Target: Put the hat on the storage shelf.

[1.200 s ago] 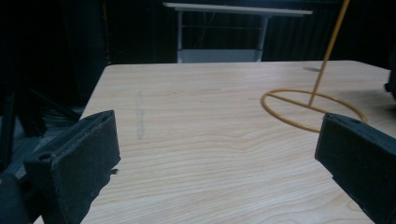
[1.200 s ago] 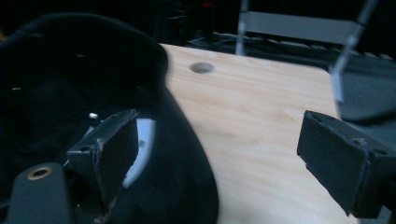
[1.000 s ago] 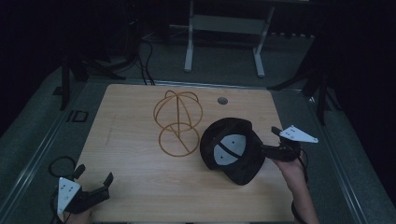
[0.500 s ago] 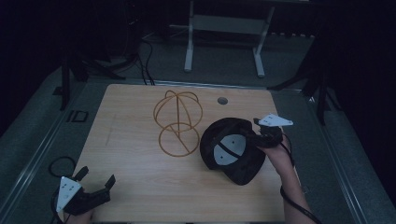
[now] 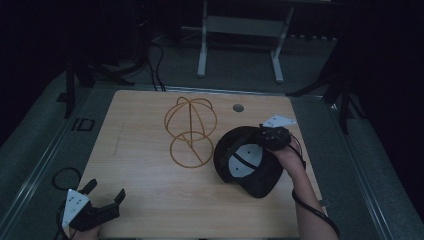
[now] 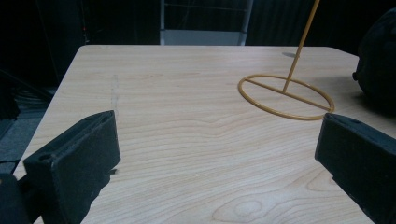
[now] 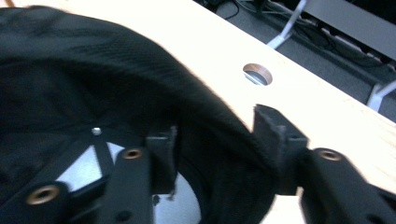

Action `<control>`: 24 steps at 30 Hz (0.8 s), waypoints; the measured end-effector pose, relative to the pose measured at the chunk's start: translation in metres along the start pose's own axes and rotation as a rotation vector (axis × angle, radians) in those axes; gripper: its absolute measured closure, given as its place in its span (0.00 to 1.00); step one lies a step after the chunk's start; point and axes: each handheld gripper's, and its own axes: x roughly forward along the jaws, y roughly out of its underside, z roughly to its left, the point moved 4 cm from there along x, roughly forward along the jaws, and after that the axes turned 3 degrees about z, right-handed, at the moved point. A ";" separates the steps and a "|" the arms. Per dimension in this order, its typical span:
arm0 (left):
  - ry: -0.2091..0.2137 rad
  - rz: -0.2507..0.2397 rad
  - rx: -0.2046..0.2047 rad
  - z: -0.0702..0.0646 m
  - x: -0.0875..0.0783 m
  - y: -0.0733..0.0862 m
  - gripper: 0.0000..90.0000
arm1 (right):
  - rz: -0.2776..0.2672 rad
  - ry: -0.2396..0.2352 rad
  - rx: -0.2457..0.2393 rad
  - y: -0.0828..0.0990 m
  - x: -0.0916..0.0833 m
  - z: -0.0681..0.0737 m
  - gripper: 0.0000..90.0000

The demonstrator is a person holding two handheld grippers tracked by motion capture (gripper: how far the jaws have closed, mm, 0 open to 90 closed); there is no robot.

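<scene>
A black cap (image 5: pixel 247 160) lies upside down on the right of the wooden table (image 5: pixel 140 115), its white lining facing up. My right gripper (image 5: pixel 262 131) is at the cap's far rim. In the right gripper view the cap (image 7: pixel 70 84) has its rim between the jaws of my right gripper (image 7: pixel 215 144), one jaw inside the cap and one outside. The jaws have just been closing and still stand apart around the rim. A gold wire stand (image 5: pixel 189 131) stands left of the cap. My left gripper (image 5: pixel 106 192) rests open at the front left corner, with nothing between its fingers (image 6: pixel 70 158).
A round cable hole (image 5: pixel 238 107) is in the table behind the cap, also seen as the hole (image 7: pixel 258 73) close beyond my right jaws. The stand's base ring (image 6: pixel 286 95) and the cap's edge (image 6: pixel 380 60) lie ahead of the left gripper. A desk frame stands on the floor behind.
My right gripper has moved left from the table's right edge onto the cap's far rim, and its jaws have narrowed around that rim. The left gripper has stayed put.
</scene>
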 end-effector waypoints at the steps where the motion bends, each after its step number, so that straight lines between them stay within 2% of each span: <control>1: 0.000 -0.001 -0.005 0.000 0.000 0.000 0.00 | 0.000 0.003 0.002 -0.001 0.001 -0.001 0.67; 3: 0.005 -0.004 -0.012 0.001 0.000 0.000 0.00 | 0.002 0.006 -0.008 -0.001 0.001 -0.001 0.69; 4: 0.001 -0.008 -0.023 0.002 0.000 0.000 0.00 | -0.003 0.002 -0.023 0.000 0.001 -0.001 0.78; 6: 0.005 -0.006 -0.030 0.003 0.000 0.000 0.00 | 0.004 0.007 -0.027 0.000 0.001 -0.001 0.81; 7: 0.002 -0.008 -0.033 0.003 0.000 0.000 0.00 | 0.020 0.009 -0.031 0.000 0.001 -0.002 0.88; 8: 0.002 -0.008 -0.035 0.003 0.000 0.000 0.00 | 0.015 -0.012 -0.013 0.001 -0.001 -0.003 0.96; 11: 0.001 -0.010 -0.033 0.002 -0.001 -0.001 0.00 | 0.013 -0.009 -0.016 0.001 -0.003 -0.003 0.97; 13: 0.000 -0.007 -0.023 0.001 -0.002 0.000 0.00 | 0.003 -0.021 -0.008 0.002 -0.005 -0.002 0.97; 14: 0.004 -0.005 -0.017 -0.001 -0.001 -0.001 0.00 | -0.006 -0.047 0.000 0.002 -0.008 -0.001 0.97; 17: 0.005 -0.006 -0.013 -0.002 0.000 -0.001 0.00 | -0.012 -0.063 0.005 0.002 -0.011 -0.001 0.97; 20: 0.012 -0.002 -0.001 -0.006 0.001 -0.001 0.00 | -0.054 -0.093 0.039 0.000 -0.019 -0.001 0.97; 22: 0.017 -0.003 0.011 -0.009 0.001 0.000 0.00 | -0.062 -0.095 0.052 0.000 -0.022 -0.001 0.97; 24: 0.035 0.003 0.017 -0.012 0.003 0.000 0.00 | -0.101 -0.102 0.078 -0.003 -0.033 0.000 0.97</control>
